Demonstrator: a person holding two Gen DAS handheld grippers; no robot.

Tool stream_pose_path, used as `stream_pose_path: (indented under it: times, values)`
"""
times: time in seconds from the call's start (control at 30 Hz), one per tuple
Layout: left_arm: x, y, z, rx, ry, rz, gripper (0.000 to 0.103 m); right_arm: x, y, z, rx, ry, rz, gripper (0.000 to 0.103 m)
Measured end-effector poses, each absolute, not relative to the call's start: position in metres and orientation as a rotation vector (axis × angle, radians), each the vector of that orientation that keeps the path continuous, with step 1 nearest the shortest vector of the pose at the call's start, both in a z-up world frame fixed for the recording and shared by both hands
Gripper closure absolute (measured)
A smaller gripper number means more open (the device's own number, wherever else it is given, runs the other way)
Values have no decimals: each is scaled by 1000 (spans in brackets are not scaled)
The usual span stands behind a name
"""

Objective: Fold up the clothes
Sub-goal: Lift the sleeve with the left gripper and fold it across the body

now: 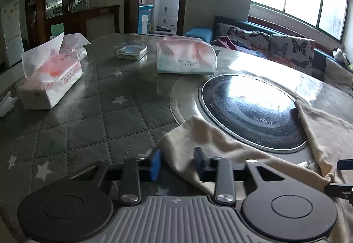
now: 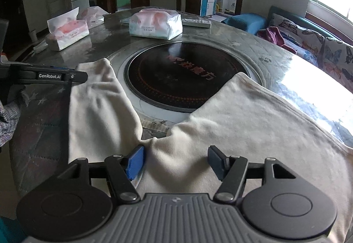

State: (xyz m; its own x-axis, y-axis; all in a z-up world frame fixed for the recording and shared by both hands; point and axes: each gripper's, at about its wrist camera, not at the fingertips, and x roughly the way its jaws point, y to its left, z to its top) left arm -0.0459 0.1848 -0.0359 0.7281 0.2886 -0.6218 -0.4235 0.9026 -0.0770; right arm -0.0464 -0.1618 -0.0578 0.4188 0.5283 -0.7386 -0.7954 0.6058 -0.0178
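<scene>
The cream garment [image 2: 231,115] is lying spread on the round tabletop [image 2: 275,53], its two legs running up either side of the dark hob [image 2: 185,79] set in the middle. The left gripper [image 1: 177,162] is hovering over the end of one leg, jaws partly apart with cloth lying between them, the pads not pressing on it. The right gripper [image 2: 175,162] is sitting low over the crotch of the garment, jaws standing wide, fabric beneath them but nothing pinched. Beyond the hob, a tissue pack [image 2: 155,24] and a remote [image 2: 196,22] are resting on the far side, and an opened tissue pack [image 1: 49,81] is sitting to the left.
</scene>
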Motion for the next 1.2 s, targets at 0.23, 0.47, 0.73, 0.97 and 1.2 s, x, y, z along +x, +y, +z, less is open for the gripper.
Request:
stream_pose_path:
  times: [0.23, 0.47, 0.73, 0.97, 1.2]
  values:
    - [-51, 186, -31, -239, 605, 386, 97, -50, -155, -57, -425, 749, 865, 39]
    - [-63, 187, -5, -262, 521, 366, 98, -65, -156, -45, -463, 715, 899, 39]
    - [-69, 186, 19, -272, 452, 342, 98, -103, -159, -49, -559, 718, 970, 39]
    - [-71, 174, 42, -261, 393, 293, 98, -116, -176, -37, -554, 675, 940, 39]
    - [-77, 148, 73, -238, 320, 209, 98, -121, -183, -50, -562, 697, 932, 39]
